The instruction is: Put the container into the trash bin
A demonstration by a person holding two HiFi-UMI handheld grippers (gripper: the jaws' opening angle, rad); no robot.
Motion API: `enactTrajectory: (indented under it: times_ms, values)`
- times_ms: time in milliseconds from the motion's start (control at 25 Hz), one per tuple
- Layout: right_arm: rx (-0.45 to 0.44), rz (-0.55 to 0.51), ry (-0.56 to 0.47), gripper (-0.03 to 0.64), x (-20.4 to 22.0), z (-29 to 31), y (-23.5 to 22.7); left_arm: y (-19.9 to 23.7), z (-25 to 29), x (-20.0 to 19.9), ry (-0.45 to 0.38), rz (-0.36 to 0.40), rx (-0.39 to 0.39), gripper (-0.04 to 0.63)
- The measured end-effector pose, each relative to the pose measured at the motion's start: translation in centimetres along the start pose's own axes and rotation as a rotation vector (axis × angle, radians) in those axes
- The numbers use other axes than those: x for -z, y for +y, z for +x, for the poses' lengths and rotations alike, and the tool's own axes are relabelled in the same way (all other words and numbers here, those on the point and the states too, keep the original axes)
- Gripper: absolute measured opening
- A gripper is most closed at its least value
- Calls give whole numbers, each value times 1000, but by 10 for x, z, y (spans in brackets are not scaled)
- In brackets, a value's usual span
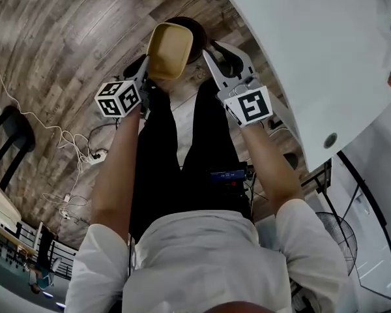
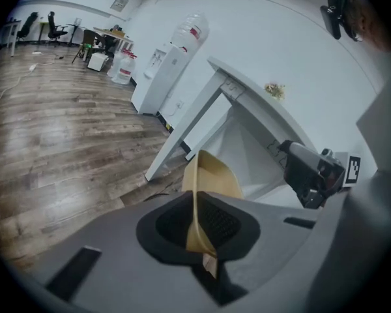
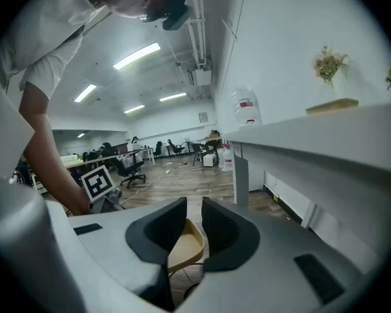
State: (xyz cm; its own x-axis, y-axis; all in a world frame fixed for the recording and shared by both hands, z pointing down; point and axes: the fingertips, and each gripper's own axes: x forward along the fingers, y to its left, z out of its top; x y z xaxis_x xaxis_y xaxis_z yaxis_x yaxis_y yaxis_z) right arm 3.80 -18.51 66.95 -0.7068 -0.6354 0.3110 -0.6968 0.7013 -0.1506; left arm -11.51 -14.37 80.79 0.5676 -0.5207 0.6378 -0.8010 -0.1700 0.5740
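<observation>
A tan, shallow container (image 1: 169, 49) hangs tilted over a dark round trash bin (image 1: 201, 32) on the wooden floor. The container hides most of the bin. My left gripper (image 1: 146, 67) is shut on the container's left rim. In the left gripper view the rim (image 2: 197, 204) stands edge-on, pinched between the pads, and the container (image 2: 215, 175) spreads out beyond them. My right gripper (image 1: 223, 52) hovers just right of the container with a narrow gap between its jaws. In the right gripper view (image 3: 194, 230) the container (image 3: 186, 248) lies beyond the gap, and the pads do not press on it.
A white table (image 1: 313, 57) curves along the right, its underside and leg (image 2: 182, 129) close to the bin. Cables and a power strip (image 1: 85, 155) lie on the floor at left. A water dispenser (image 2: 173, 70) stands by the wall. A fan (image 1: 339, 233) sits at lower right.
</observation>
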Motion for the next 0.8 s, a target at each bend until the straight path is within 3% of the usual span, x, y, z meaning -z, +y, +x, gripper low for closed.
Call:
enactTrajectory:
  times_ms: [160, 480, 800]
  values:
    - [-18, -44, 41, 92, 22, 1, -4, 17, 40, 31, 10, -17, -6, 27]
    - [-132, -59, -50, 92, 31, 5, 17, 49, 108, 93, 28, -73, -55, 28]
    - [-156, -28, -33, 92, 57, 11, 20, 84, 146, 120, 45, -99, -75, 28]
